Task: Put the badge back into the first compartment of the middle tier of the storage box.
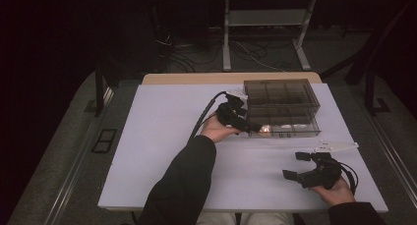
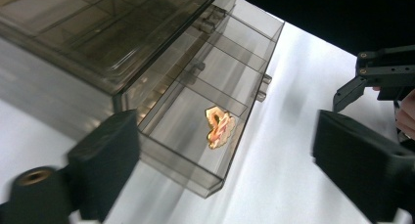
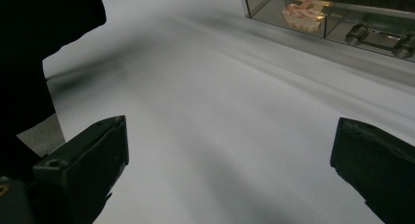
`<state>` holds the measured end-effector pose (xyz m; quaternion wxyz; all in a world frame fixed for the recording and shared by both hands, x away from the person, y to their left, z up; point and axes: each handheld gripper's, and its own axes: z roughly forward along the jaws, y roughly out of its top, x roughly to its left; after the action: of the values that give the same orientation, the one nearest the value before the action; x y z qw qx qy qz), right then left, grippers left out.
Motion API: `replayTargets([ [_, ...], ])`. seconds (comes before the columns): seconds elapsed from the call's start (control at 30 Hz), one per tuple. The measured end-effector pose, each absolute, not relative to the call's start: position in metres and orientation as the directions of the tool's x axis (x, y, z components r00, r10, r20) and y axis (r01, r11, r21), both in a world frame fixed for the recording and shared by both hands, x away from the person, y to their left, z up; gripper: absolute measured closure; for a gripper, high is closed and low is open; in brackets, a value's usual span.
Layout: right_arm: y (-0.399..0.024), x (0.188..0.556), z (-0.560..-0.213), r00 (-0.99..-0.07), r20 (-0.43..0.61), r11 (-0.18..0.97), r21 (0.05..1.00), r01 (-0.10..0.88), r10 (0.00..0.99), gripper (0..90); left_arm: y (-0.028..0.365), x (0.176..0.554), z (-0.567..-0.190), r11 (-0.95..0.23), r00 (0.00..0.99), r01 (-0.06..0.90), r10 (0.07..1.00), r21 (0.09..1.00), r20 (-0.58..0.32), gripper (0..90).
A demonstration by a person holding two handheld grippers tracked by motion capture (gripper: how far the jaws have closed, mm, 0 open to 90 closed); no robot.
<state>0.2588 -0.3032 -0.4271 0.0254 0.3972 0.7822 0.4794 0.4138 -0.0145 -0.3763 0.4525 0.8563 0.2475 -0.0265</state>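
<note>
A smoky clear drawer box (image 1: 280, 93) stands at the back right of the white table (image 1: 162, 156). Its lower drawer (image 1: 285, 123) is pulled out, and a small orange and pink object (image 1: 265, 130) lies in the drawer's left compartment. My left gripper (image 1: 250, 126) hovers at the drawer's left front corner, open and holding nothing. From the left gripper view, the object (image 2: 219, 127) lies inside the drawer (image 2: 195, 116), beyond the wide-apart jaws of my left gripper (image 2: 230, 175). My right gripper (image 1: 295, 166) rests open near the table's front right, empty. Its own view looks between the jaws of the right gripper (image 3: 230, 175) across bare table to the object (image 3: 301, 11).
Two round knobs (image 3: 359, 33) stick out of the drawer front. A white flat strip (image 1: 334, 147) lies on the table just behind the right gripper. The person's dark sleeve (image 1: 187, 181) crosses the table's front middle. Cables and a metal stand (image 1: 265, 38) are on the floor behind the table.
</note>
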Motion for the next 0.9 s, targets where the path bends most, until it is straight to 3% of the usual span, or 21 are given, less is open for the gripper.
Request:
replayTargets([
  [0.4, -0.304, 0.259, -0.427, -0.677, 0.347, 0.216, 0.769, 0.602, 0.649, 0.3, 0.01, 0.402, -0.376, -0.464, 0.878, 0.425, 0.42, 0.777, -0.23, 0.0],
  [0.9, -0.303, 0.26, -0.427, -0.675, 0.344, 0.217, 0.769, 0.602, 0.653, 0.3, 0.047, 0.389, -0.376, -0.393, 0.846, 0.453, 0.473, 0.8, -0.246, 0.0],
])
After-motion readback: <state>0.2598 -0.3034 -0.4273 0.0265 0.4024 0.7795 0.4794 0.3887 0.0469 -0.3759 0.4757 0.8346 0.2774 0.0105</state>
